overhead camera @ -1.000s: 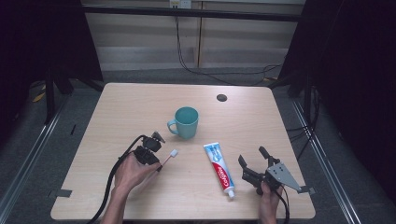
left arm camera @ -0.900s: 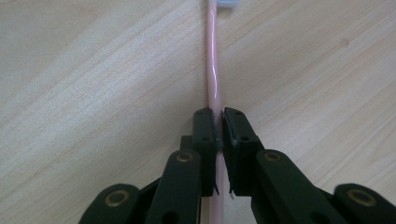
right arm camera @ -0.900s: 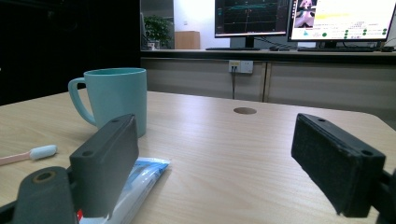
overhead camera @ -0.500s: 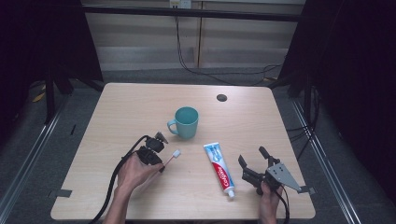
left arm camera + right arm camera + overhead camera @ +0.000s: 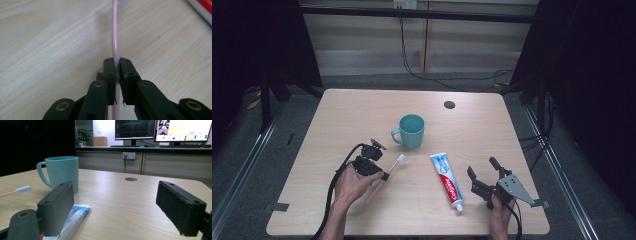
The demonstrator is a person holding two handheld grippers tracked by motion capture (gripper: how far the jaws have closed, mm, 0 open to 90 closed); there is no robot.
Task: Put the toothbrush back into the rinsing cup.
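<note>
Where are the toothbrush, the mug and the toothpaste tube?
toothbrush (image 5: pixel 115 37), left gripper view, pink handle.
mug (image 5: pixel 412 131), high view, teal outer wall.
toothpaste tube (image 5: pixel 447 177), high view, middle of the tube.

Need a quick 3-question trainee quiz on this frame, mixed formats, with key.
1. True or false: the left hand-held gripper is shut on the pink toothbrush.
2. Which thing lies nearest the right hand-held gripper? A. the teal mug B. the toothpaste tube C. the round hole in the table
3. Fill in: the right hand-held gripper's jaws are ____ and hold nothing.

Key:
1. True: its pads clamp the handle in the left gripper view.
2. B: the tube lies just left of that gripper in the high view.
3. open
</note>
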